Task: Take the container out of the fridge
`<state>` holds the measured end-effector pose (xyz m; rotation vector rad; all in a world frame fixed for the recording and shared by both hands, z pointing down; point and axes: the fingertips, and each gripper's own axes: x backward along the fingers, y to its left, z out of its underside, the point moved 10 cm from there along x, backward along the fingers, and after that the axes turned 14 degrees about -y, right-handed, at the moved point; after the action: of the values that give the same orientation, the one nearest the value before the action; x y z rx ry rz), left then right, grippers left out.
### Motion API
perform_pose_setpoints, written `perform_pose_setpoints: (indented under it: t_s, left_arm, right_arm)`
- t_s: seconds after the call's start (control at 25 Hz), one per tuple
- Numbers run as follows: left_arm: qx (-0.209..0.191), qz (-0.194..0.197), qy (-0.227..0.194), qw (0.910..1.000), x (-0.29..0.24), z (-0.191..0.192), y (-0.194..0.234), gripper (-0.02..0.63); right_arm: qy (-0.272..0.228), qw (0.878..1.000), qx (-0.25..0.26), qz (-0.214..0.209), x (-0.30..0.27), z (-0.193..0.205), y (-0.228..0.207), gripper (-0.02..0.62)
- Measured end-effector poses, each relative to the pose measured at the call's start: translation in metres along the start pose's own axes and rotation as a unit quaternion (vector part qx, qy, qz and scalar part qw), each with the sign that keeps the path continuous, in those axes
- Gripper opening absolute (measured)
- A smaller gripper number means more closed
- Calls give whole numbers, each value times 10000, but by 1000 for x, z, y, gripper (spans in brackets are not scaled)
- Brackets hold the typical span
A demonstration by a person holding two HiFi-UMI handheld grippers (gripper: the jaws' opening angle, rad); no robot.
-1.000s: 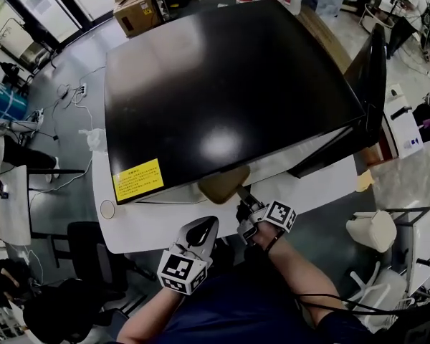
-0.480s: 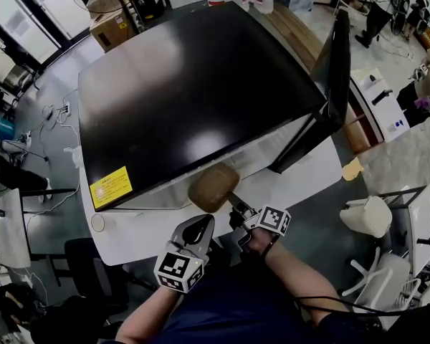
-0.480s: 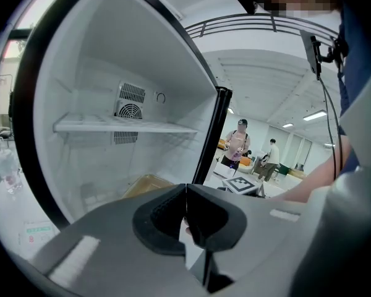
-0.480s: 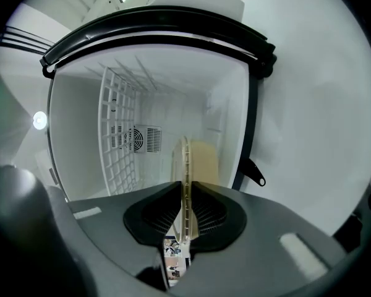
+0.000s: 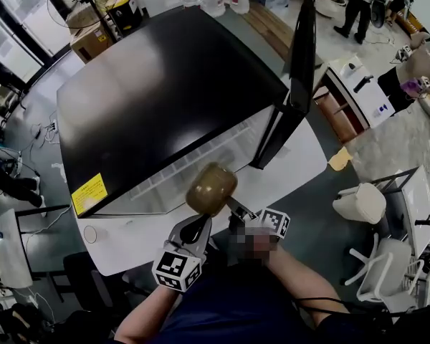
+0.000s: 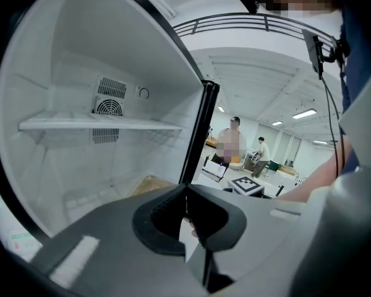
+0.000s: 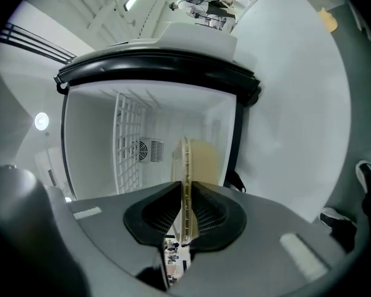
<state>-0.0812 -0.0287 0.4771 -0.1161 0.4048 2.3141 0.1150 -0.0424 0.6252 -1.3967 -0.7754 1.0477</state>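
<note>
While our outstretched right gripper [image 5: 233,209] clamps the round tan container [image 5: 211,188] by its thin rim, our left gripper [image 5: 196,228] hovers, jaws together.

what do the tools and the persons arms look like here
The left tool and right tool are grey moulded shells with black pads, ribbed on the right one. Each carries a white cube of black square markers. The person wears a dark navy short-sleeved top; a thin black cable runs by the right arm.
</note>
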Motion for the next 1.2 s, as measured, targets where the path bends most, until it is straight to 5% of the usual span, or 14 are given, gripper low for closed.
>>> perform_pose_setpoints:
  t_s: [0.4, 0.64, 0.76, 1.2]
  left_arm:
    - [-78, 509, 136, 9986, -23, 5, -26, 2]
    - [-131, 767, 198, 9968, -38, 6, -39, 2]
    - [-152, 841, 234, 9961, -42, 8, -42, 3]
    - [-229, 859, 343, 9955, -47, 12, -44, 2]
  right_arm:
    - [-504, 9987, 3, 86, 41, -26, -8, 58]
    - [-780, 9955, -74, 525, 67, -38, -13, 58]
    - [-965, 9951, -33, 222, 73, -43, -20, 58]
    - [-1424, 9887, -24, 475, 103, -63, -43, 58]
